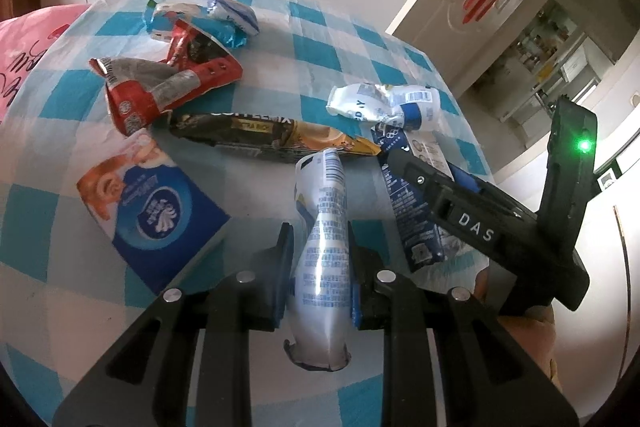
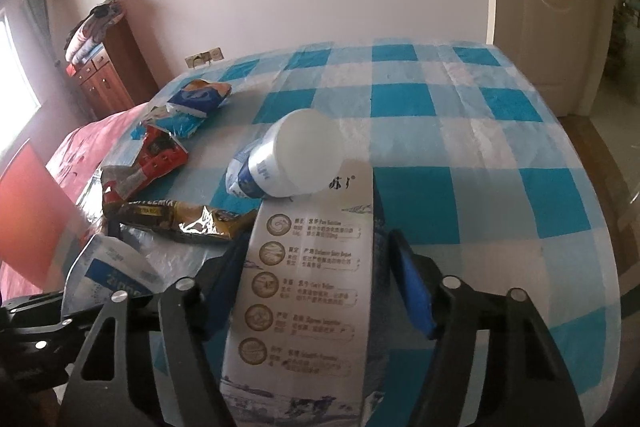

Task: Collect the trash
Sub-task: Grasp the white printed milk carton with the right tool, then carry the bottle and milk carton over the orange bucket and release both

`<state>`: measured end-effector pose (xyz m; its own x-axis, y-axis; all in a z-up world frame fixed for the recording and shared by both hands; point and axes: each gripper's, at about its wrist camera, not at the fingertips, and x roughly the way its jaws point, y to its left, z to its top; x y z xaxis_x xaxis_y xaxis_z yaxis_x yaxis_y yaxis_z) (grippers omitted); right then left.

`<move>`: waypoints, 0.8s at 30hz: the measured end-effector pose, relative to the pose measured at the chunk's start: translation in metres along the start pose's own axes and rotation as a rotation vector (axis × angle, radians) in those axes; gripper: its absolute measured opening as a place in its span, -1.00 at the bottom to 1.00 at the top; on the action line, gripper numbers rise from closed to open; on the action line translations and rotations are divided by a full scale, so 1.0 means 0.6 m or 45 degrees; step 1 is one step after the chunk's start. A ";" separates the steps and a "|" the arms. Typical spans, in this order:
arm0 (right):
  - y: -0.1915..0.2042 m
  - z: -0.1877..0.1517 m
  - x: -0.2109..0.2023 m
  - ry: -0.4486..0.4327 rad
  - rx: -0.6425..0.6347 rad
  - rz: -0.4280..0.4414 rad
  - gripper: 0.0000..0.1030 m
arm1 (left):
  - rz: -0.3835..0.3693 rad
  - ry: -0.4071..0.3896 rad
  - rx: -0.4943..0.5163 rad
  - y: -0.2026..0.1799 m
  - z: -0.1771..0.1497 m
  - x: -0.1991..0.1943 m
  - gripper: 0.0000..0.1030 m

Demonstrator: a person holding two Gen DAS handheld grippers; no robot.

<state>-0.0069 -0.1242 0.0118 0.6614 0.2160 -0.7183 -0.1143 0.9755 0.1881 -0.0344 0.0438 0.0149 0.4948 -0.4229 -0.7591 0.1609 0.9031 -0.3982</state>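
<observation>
Left gripper [image 1: 320,267] clamping white pouch [image 1: 324,251]; "COFFEEMIX" sachet [image 1: 276,137] (crumpled)

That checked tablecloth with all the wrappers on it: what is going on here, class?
A person is clearing trash off a table with a checked tablecloth, a gripper in each hand. The left gripper is shut on a squashed white pouch with blue print. The right gripper straddles a flattened milk carton; its right pad stands off the carton, so no grip shows. Still lying on the cloth are a red wrapper, a coffee-mix packet, a blue tissue pack and a white bottle.
</observation>
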 end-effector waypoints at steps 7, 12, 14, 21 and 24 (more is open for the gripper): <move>-0.004 -0.012 -0.014 -0.013 0.011 -0.019 0.30 | -0.017 -0.014 0.017 0.014 -0.013 -0.017 -0.52; -0.005 -0.035 -0.034 -0.003 0.024 -0.005 0.30 | -0.028 -0.023 0.049 0.016 -0.024 -0.029 -0.52; -0.005 -0.044 -0.042 0.000 0.034 0.011 0.30 | -0.039 -0.026 0.049 0.018 -0.026 -0.034 -0.52; 0.002 -0.063 -0.081 -0.005 0.074 0.073 0.30 | -0.071 -0.034 0.045 0.031 -0.037 -0.047 -0.52; 0.009 -0.067 -0.095 -0.005 0.094 0.094 0.30 | -0.081 -0.045 0.052 0.035 -0.042 -0.057 -0.52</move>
<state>-0.0751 -0.1294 0.0270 0.6563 0.2866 -0.6979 -0.1080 0.9512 0.2890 -0.0695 0.0756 0.0198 0.5120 -0.4772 -0.7142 0.2270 0.8771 -0.4234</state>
